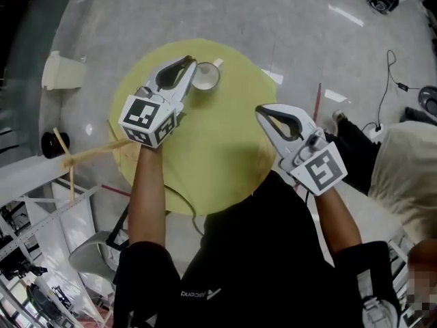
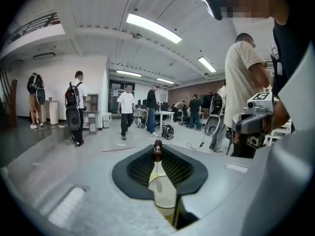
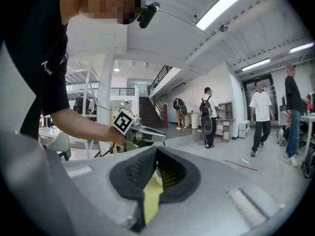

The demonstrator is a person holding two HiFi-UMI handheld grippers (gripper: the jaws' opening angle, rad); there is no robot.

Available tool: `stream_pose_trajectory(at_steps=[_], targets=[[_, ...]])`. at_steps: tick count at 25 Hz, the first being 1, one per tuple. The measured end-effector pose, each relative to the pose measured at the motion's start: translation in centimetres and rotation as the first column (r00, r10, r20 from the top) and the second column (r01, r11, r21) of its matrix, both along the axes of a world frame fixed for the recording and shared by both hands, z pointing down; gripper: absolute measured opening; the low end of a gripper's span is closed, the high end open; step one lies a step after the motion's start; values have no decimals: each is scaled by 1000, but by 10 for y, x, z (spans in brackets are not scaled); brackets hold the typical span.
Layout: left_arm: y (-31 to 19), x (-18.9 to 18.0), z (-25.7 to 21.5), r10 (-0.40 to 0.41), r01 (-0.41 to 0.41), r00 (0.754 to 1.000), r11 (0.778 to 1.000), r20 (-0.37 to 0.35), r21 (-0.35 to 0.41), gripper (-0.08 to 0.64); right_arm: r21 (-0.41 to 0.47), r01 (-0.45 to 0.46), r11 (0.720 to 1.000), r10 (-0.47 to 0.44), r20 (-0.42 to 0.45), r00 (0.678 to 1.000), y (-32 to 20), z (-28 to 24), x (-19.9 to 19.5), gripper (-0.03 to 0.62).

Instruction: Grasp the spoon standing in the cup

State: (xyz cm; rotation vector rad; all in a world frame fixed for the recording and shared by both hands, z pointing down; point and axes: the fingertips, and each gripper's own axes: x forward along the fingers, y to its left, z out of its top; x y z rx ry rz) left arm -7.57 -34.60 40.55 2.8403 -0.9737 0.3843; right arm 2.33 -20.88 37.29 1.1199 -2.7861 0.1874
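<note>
A white cup (image 1: 205, 76) stands at the far side of the round yellow-green table (image 1: 212, 162). My left gripper (image 1: 192, 63) reaches over the cup's left rim, and its jaws close in on the cup. In the left gripper view the spoon's brown handle end (image 2: 157, 150) sits pinched between the jaw tips, and the white cup (image 2: 165, 195) shows below through the gap. My left gripper (image 2: 157, 154) is shut on the spoon. My right gripper (image 1: 260, 110) hovers over the table's right side, shut with nothing in it, and its tips (image 3: 157, 150) meet.
On the floor to the left stand a white box (image 1: 63, 71) and a dark round thing (image 1: 52, 144) with wooden sticks. Cables (image 1: 392, 74) lie at the far right. A person (image 1: 406, 169) is close on the right. Several people stand in the hall behind.
</note>
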Motion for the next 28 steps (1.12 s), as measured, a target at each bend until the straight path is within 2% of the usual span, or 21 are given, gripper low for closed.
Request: stream_pose_trajectory(at_steps=[6,13,23,28], targets=[[33,-13,-56,-68,74,995,994,-72,82,52,57,0,998,-1,20,1000,6,-26,-8,3],[91,-24,-100,-158,178,973,977,-170,114,51,137,6,991,-12,45,999,26,-63,-11,3],[156,-20,-127,-223,263,942,955,-252,139,51,186,8,982,-24,84,996,58,-84,-8,3],[170,-19,-125,-246,286,935,949,-257,135,51,182,8,983,-24,82,996,67,-80,-5,3]])
